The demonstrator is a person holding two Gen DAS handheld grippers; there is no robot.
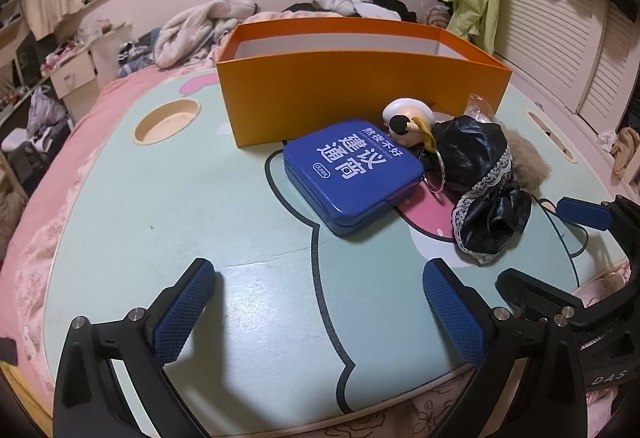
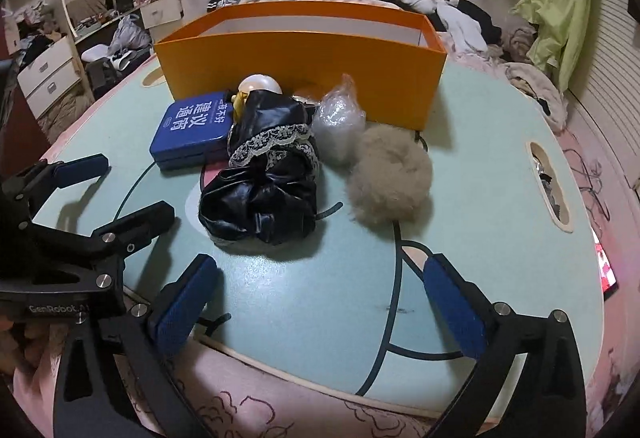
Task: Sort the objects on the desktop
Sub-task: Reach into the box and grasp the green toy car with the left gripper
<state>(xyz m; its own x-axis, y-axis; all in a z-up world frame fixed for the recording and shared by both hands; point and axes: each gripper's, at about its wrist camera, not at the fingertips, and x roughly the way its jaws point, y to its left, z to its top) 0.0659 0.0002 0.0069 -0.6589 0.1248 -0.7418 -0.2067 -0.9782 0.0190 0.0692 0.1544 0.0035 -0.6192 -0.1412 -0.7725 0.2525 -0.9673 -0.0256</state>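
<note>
On the pale green lap table (image 2: 500,166) an open orange box (image 2: 304,66) stands at twelve o'clock, its long wall facing the grippers. Just in front of that wall the loose things lie in a cluster: a blue tin (image 2: 188,134) with white lettering at ten o'clock, a crumpled black lace-trimmed cloth (image 2: 264,190) in the middle touching the tin's edge, a small round-headed figure (image 2: 260,84) behind the cloth against the box, a clear crinkled plastic bag (image 2: 340,122) just right of the cloth, and a beige fur pompom (image 2: 390,178) at two o'clock beside the bag. The right gripper (image 2: 320,308) hovers at six o'clock over bare tabletop, its blue pads spread wide with nothing between them. The left gripper (image 1: 318,312) sits low at its own six o'clock, fingers likewise apart and empty, short of the tin.
</note>
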